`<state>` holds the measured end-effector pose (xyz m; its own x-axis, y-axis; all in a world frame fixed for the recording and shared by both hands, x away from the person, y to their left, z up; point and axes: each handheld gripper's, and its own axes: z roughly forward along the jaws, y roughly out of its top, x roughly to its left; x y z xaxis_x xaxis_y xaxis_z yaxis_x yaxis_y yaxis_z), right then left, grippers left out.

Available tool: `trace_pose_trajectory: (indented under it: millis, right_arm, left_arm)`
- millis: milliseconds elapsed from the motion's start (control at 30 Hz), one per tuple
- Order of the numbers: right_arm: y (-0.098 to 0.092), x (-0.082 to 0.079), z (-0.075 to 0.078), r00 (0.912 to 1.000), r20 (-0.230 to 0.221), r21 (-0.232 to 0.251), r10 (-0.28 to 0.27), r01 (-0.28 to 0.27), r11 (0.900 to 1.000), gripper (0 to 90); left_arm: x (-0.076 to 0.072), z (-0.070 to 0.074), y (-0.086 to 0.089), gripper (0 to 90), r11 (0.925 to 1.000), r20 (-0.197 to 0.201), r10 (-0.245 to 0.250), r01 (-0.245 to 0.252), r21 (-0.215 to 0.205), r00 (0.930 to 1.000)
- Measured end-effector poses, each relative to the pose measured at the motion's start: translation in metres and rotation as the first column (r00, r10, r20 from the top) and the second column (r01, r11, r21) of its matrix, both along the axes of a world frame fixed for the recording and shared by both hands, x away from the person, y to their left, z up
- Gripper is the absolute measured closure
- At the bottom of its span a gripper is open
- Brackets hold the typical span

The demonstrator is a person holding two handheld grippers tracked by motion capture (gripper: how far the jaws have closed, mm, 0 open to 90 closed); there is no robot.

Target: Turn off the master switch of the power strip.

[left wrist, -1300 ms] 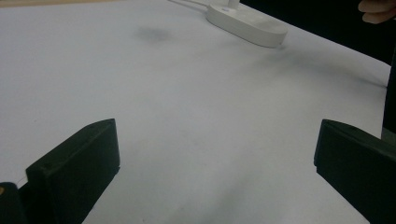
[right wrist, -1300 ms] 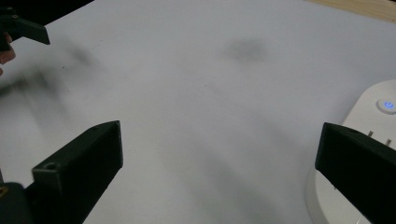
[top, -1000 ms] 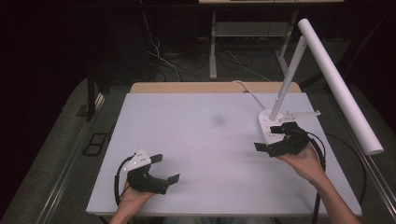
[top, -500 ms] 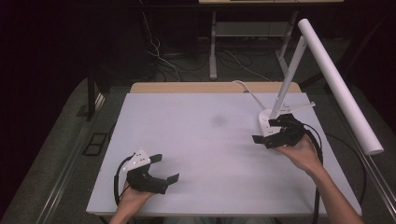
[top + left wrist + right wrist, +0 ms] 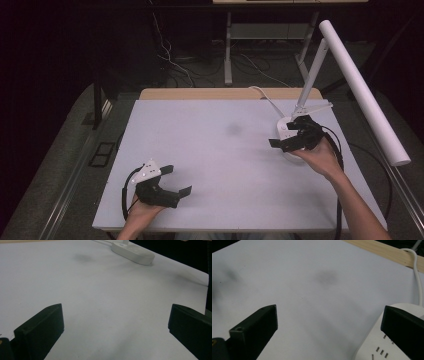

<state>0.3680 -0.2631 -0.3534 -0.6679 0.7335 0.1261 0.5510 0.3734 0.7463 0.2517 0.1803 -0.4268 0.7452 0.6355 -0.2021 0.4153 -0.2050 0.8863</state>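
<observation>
A white desk lamp stands at the table's right side, its oval base [image 5: 283,129] under a slanted arm and a long tube head [image 5: 365,95]. My right gripper [image 5: 283,135] hovers open right over that base, with nothing between its jaws. In the right gripper view the open right gripper [image 5: 329,325] has the base [image 5: 394,345], marked with small slots, beside its right jaw. Near the front left edge my left gripper [image 5: 177,180] rests open and empty. The left gripper view shows the open left gripper [image 5: 115,322] over bare table, with the base [image 5: 133,253] far ahead.
The white table top [image 5: 215,165] carries a faint dark smudge [image 5: 233,129] near its middle. A white cable [image 5: 265,97] runs from the lamp over the wooden back edge [image 5: 200,93]. Desk legs and cables lie on the dark floor behind.
My right gripper has moved a little left and away from the person, ending over the lamp base. The left gripper has stayed put.
</observation>
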Motion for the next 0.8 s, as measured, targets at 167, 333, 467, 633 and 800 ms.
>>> trace_pose_trajectory:
  millis: [167, 333, 467, 633, 800]
  right_arm:
    - [0.001, 0.006, 0.000, 1.0000, 0.001, -0.037, -0.010, 0.010, 0.999, 4.5]
    - [0.002, 0.014, -0.001, 0.9997, 0.024, -0.110, -0.004, 0.007, 0.994, 13.8]
    - [0.003, 0.019, -0.003, 0.9995, 0.030, -0.118, -0.012, 0.016, 0.993, 18.9]
    - [0.002, 0.025, -0.003, 0.9990, 0.043, -0.123, -0.012, 0.017, 0.992, 32.6]
    - [0.003, 0.031, -0.003, 0.9980, 0.061, -0.155, -0.015, 0.024, 0.988, 46.6]
  left_arm:
    - [0.000, 0.000, 0.000, 0.0, 1.0000, 0.002, -0.004, 0.004, 0.001, 1.0000]
    - [0.000, 0.001, 0.001, 0.0, 1.0000, 0.004, -0.004, 0.004, -0.001, 1.0000]
    - [0.000, 0.001, 0.002, 0.0, 1.0000, 0.006, -0.003, 0.003, -0.003, 1.0000]
    - [0.000, 0.001, 0.003, 0.0, 1.0000, 0.009, -0.002, 0.002, -0.005, 1.0000]
    - [0.000, 0.001, 0.004, 0.0, 1.0000, 0.012, -0.001, 0.001, -0.006, 0.9999]
